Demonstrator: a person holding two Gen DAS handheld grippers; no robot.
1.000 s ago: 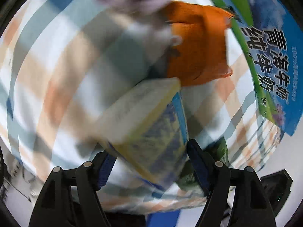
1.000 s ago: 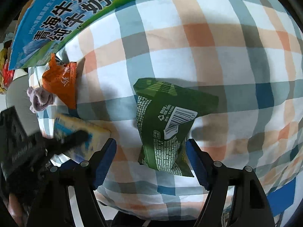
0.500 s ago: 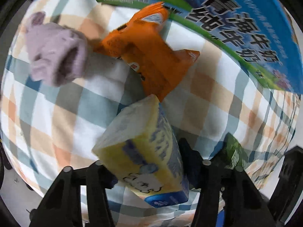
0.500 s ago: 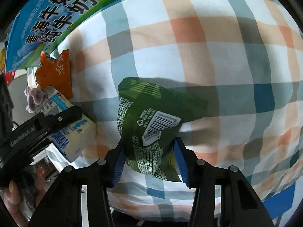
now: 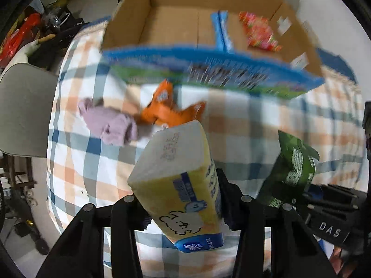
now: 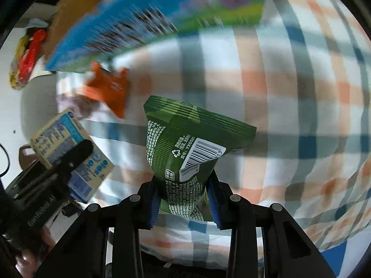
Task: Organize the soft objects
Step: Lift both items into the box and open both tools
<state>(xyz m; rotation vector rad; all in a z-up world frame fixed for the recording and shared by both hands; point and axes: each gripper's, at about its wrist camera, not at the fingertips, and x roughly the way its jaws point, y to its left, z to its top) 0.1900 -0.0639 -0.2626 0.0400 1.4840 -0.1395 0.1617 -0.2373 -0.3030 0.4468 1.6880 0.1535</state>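
My left gripper [image 5: 183, 199] is shut on a yellow and blue tissue pack [image 5: 178, 180], held above the checked cloth [image 5: 243, 125]; the pack also shows in the right wrist view [image 6: 69, 153]. My right gripper [image 6: 183, 199] is shut on a green snack bag [image 6: 187, 148], lifted off the cloth; the bag also shows in the left wrist view [image 5: 292, 162]. An orange packet [image 5: 171, 113] and a lilac plush toy [image 5: 109, 122] lie on the cloth in front of an open cardboard box [image 5: 176, 20].
The box has a blue and green printed front [image 5: 208, 71] and holds a red patterned packet [image 5: 259, 32] and a blue item [image 5: 220, 32]. A grey chair [image 5: 23, 108] stands left of the table. Clutter lies on the floor at the far left.
Both grippers have lifted their objects off the cloth and drawn back, bringing the open box into view. The right gripper closed on the green bag within the last second.
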